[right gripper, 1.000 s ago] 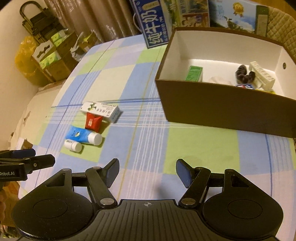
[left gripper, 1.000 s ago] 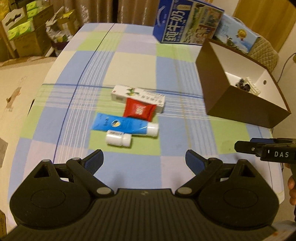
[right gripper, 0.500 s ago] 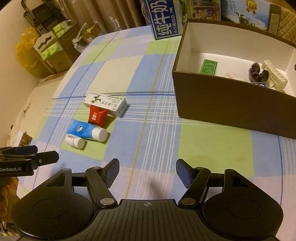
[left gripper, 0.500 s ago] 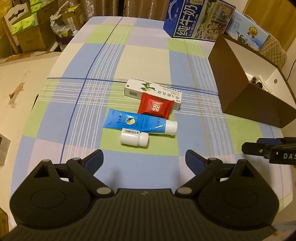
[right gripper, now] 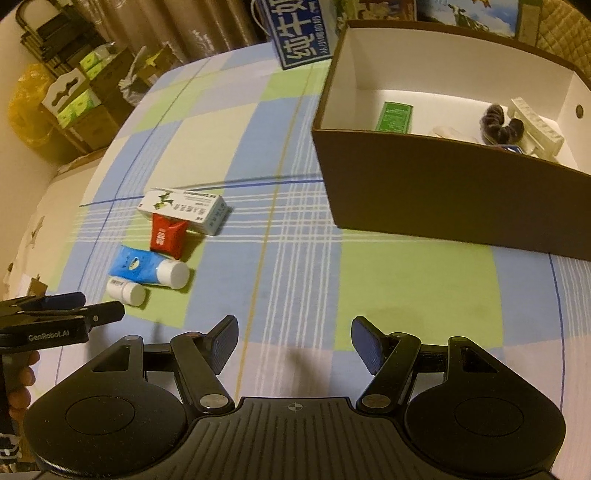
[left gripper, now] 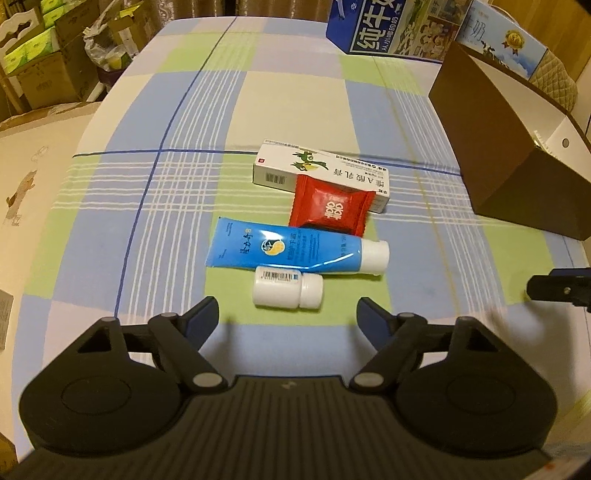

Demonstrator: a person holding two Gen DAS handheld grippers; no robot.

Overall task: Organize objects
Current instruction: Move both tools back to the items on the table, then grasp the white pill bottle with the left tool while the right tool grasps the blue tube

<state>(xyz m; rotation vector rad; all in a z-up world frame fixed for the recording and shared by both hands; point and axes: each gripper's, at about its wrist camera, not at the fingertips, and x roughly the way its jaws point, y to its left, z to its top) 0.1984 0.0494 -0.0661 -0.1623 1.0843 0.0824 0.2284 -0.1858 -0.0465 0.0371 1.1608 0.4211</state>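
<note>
Four small items lie clustered on the checked cloth of the counter (left gripper: 303, 92): a white medicine carton (left gripper: 317, 173), a red sachet (left gripper: 330, 210) leaning on the carton's near edge, a blue tube (left gripper: 291, 251) with a white cap just in front of it, and a small white bottle (left gripper: 286, 291) lying on its side, touching the tube's near edge. The left claw (left gripper: 286, 321) hovers low, just short of the bottle, its blue-padded fingers (left gripper: 201, 319) spread wide apart and gripping nothing. From the right wrist view the same cluster sits to the left, well apart from a brown box (right gripper: 443, 195) with a white interior that stands on the right part of the counter. Inside the box are a green packet (right gripper: 395, 116), a dark ring-shaped thing (right gripper: 498, 123) and a white ridged piece (right gripper: 537, 123); other contents are hidden behind the near wall. The right claw (right gripper: 293, 345) is held over bare cloth between the cluster and the box, its fingers also wide apart and empty. Blue milk cartons (left gripper: 376, 26) stand at the far edge of the counter behind the box. Stacked cardboard boxes (left gripper: 33, 66) crowd the floor to the left.
</note>
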